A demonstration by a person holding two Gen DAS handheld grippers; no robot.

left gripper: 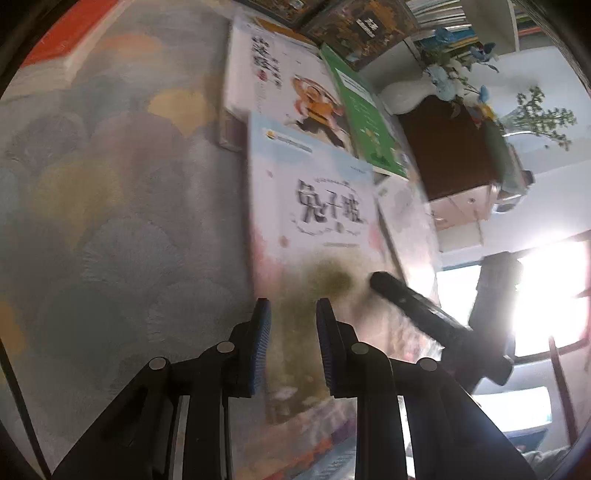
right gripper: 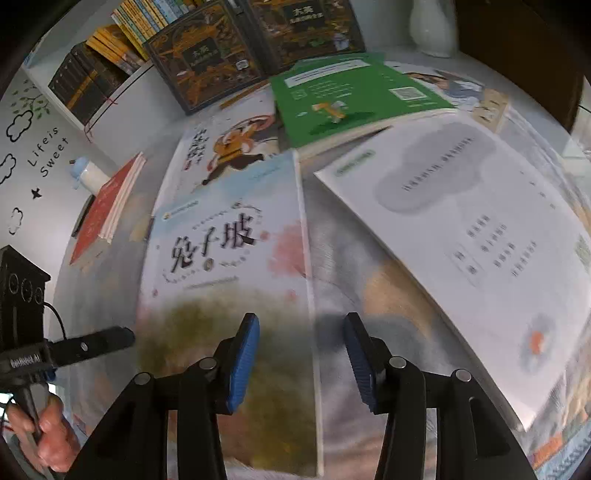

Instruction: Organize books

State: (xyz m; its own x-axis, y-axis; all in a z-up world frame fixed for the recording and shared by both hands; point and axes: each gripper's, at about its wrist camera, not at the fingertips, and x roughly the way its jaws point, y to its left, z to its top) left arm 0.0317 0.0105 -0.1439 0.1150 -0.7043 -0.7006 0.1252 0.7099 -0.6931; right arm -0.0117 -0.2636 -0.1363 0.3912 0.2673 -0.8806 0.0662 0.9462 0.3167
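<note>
A pale picture book with black Chinese title lies flat on the table in front of both grippers. My left gripper is open, its blue pads over the book's near left edge, holding nothing. My right gripper is open and empty over the book's right edge. Behind it lie a white book with an orange figure, a green book and a white book with a grey cloud. The right gripper's finger shows in the left wrist view.
A red book lies at the far left on the scalloped pastel tablecloth. Two dark ornate books lean against a shelf of books. A white vase, a dark box and flowers stand behind.
</note>
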